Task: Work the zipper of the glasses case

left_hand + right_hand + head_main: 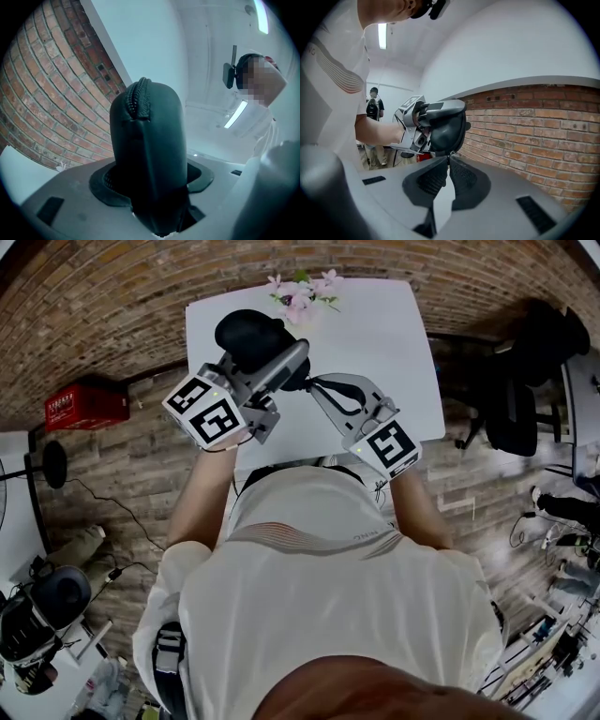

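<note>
The black glasses case [249, 334] is held up over the white table [394, 352], and my left gripper [281, 360] is shut on it. In the left gripper view the case [150, 140] stands upright between the jaws, its zipper teeth [138, 96] running over the top edge. My right gripper [310, 382] reaches in from the right to the case's near end. In the right gripper view its two pads meet at the case's [447, 129] lower edge, and the right gripper [449, 157] is shut on the small zipper pull [449, 154] there.
Pink flowers [302, 292] lie at the table's far edge. A red crate [84, 407] sits on the floor at the left, and a black office chair [520, 399] stands at the right. A brick wall [534, 126] rises behind the case, and a person [372, 110] stands far off.
</note>
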